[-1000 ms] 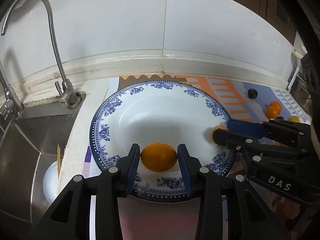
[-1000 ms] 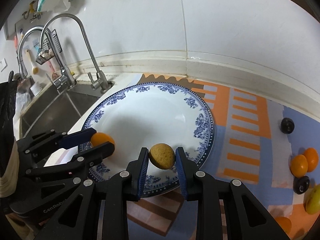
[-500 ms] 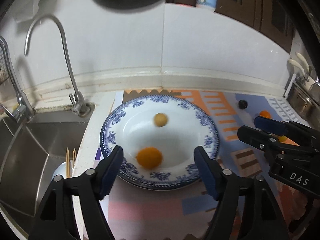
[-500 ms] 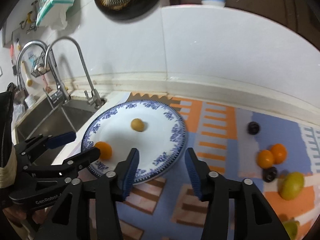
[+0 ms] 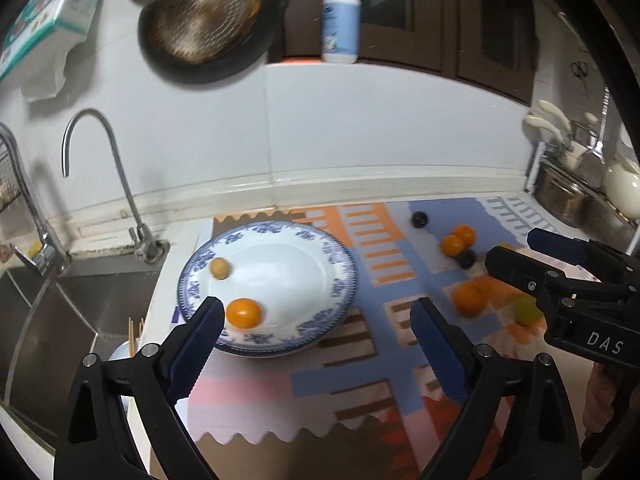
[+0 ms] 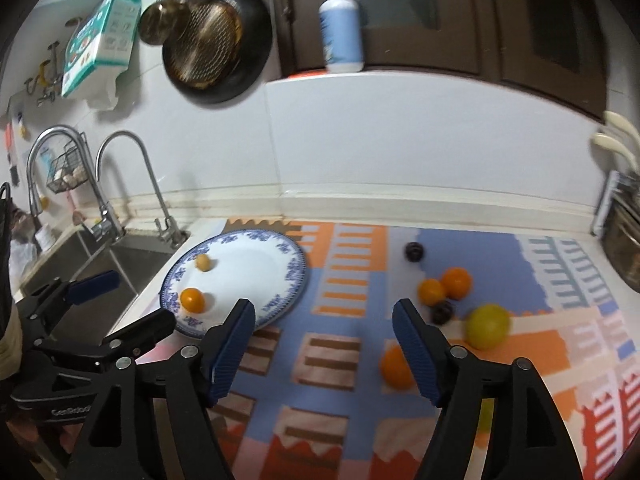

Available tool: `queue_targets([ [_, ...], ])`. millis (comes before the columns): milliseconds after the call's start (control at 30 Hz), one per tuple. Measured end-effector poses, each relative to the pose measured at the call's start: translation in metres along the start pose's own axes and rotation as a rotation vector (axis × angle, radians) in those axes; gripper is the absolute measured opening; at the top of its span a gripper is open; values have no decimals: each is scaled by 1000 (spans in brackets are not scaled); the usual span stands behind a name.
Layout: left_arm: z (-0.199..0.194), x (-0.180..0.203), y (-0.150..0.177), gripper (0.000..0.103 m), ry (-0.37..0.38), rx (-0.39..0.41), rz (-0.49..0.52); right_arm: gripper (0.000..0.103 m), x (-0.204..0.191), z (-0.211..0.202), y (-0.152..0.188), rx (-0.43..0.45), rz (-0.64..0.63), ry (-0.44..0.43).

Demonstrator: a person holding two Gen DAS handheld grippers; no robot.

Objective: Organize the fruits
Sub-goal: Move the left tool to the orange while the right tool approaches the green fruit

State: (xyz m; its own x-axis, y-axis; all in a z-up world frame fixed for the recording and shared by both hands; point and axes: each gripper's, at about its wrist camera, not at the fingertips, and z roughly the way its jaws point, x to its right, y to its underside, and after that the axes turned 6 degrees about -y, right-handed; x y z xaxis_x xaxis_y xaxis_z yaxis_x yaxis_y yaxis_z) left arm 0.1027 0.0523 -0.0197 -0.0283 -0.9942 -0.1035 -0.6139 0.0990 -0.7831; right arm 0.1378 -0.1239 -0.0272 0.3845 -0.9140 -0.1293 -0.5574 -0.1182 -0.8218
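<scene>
A blue-patterned white plate (image 5: 320,248) (image 6: 288,268) rests on the mat beside the sink. On it lie an orange fruit (image 5: 243,313) (image 6: 192,300) and a small tan fruit (image 5: 219,268) (image 6: 203,262). My left gripper (image 5: 316,332) hangs above the plate's near edge, its jaws still opening, nothing between them. My right gripper (image 6: 324,340) is over the mat, its jaws also opening and empty. To the right lie loose fruits: two oranges (image 6: 444,285), two dark plums (image 6: 414,251), a yellow-green fruit (image 6: 488,326) and an orange (image 6: 394,364) by my right finger.
A steel sink (image 5: 72,312) with taps (image 5: 108,184) lies left of the plate. A pan (image 6: 216,40) and a soap bottle (image 6: 342,32) are up on the wall. A dish rack (image 5: 580,184) stands at the far right.
Both grippers let go of their fruits, opened wide, and drew back and up. The orange fruit and the tan fruit now lie free on the plate; the tan one rolled left.
</scene>
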Motion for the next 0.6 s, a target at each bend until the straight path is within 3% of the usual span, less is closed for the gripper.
queue_targets([
  [600,-22,77,-1,99,126,109,185,76,56,-79,41,80,132,215],
])
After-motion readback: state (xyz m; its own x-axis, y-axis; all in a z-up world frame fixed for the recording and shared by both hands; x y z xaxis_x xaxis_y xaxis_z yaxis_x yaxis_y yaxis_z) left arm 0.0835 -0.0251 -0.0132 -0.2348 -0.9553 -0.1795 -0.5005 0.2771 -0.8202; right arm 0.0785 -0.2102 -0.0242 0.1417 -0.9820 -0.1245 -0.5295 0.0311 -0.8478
